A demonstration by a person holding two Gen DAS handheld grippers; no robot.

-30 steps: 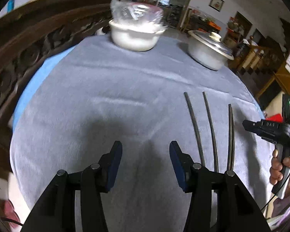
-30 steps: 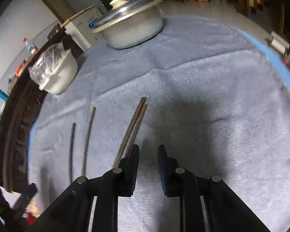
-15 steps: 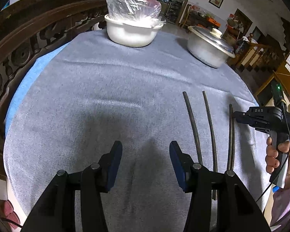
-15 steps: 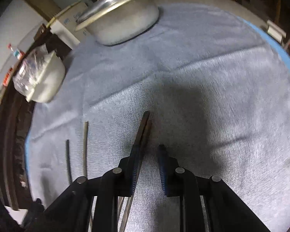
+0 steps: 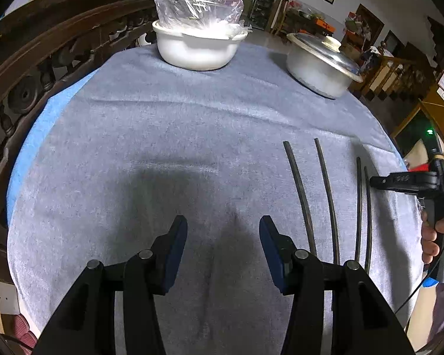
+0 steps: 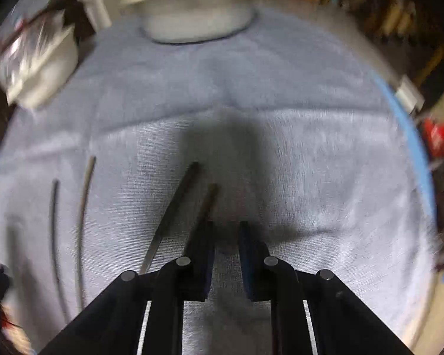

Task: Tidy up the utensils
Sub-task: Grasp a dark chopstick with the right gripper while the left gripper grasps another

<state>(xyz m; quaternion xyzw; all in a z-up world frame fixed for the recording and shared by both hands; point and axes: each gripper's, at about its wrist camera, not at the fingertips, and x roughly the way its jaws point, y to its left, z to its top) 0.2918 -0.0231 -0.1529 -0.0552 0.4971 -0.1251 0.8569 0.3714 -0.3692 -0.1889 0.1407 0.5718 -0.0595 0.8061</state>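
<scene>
Closing narrowly, the right tool (image 6: 226, 230) pinches nothing beside two dark thin chopsticks (image 6: 174, 207). Left tool (image 5: 223, 230) hangs half-wide, empty. Next, likely nudging the pair parallel.

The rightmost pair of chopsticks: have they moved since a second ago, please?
Yes. The outer chopstick has slid right, away from its partner and the two still chopsticks.

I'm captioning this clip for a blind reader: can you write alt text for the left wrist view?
An open left gripper hovers over a grey tablecloth, with four dark chopsticks lying in two pairs to its right. The hand-held right gripper reaches in beside them; a plastic-covered white bowl and a lidded metal pot stand at the far edge.
</scene>
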